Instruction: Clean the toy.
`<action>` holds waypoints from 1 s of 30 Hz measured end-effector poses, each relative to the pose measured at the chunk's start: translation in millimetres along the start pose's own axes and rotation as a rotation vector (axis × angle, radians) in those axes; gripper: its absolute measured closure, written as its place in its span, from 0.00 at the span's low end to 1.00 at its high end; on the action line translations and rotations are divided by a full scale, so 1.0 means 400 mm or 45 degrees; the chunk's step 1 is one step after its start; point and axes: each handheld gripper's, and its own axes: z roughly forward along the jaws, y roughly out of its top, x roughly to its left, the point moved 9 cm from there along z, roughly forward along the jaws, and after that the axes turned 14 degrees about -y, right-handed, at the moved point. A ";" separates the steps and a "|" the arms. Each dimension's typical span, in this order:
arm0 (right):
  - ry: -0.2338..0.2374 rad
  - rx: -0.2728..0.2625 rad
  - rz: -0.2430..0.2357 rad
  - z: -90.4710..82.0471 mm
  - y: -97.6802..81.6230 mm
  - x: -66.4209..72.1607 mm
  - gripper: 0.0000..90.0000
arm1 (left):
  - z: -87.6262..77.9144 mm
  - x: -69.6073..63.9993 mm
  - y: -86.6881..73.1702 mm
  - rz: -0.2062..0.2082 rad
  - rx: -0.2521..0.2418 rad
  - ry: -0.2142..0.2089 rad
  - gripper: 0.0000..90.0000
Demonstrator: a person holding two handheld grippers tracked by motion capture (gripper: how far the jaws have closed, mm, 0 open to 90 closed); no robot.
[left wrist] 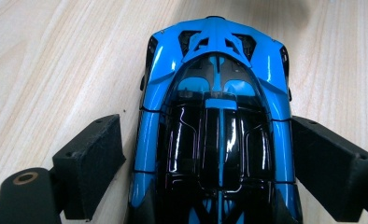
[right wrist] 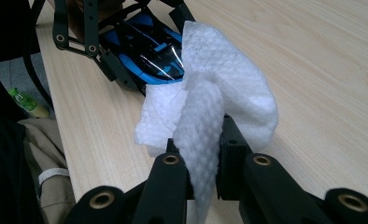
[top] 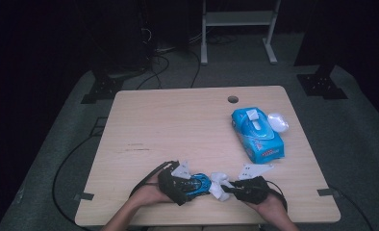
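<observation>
Inspecting high view: blue toy car (top: 198,185) at table's (top: 178,125) near edge between both grippers; blue tissue pack (top: 256,134) holds tissues | left gripper view: left gripper (left wrist: 210,163) straddles car, pads apart from its sides; glossy, slippery, grip flanks | right gripper view: right gripper (right wrist: 204,154) clamped on soft, light tissue (right wrist: 210,107).

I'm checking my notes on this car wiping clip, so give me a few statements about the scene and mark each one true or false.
1. The right gripper pinches a white tissue. True.
2. The toy car is red. False: it is blue and black.
3. The left gripper has its pads on either side of the car, with gaps showing. True.
4. The tissue pack lies at the table's left edge. False: it lies on the right side.
</observation>
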 end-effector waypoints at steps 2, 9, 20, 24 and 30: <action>0.001 0.000 -0.001 0.001 0.001 0.003 0.92 | 0.003 0.000 0.005 0.002 -0.006 0.000 0.14; -0.012 -0.015 0.008 -0.008 0.005 -0.005 0.92 | -0.006 -0.012 0.011 0.021 0.010 0.003 0.29; -0.032 -0.037 0.031 -0.028 0.003 -0.025 0.92 | -0.016 -0.006 0.018 0.005 0.007 0.038 0.31; -0.040 -0.051 0.038 -0.036 0.007 -0.033 0.92 | -0.025 0.003 0.027 -0.009 -0.040 0.058 0.31; -0.069 -0.066 0.062 -0.053 0.006 -0.062 0.92 | -0.057 0.044 0.070 -0.018 -0.084 0.107 0.31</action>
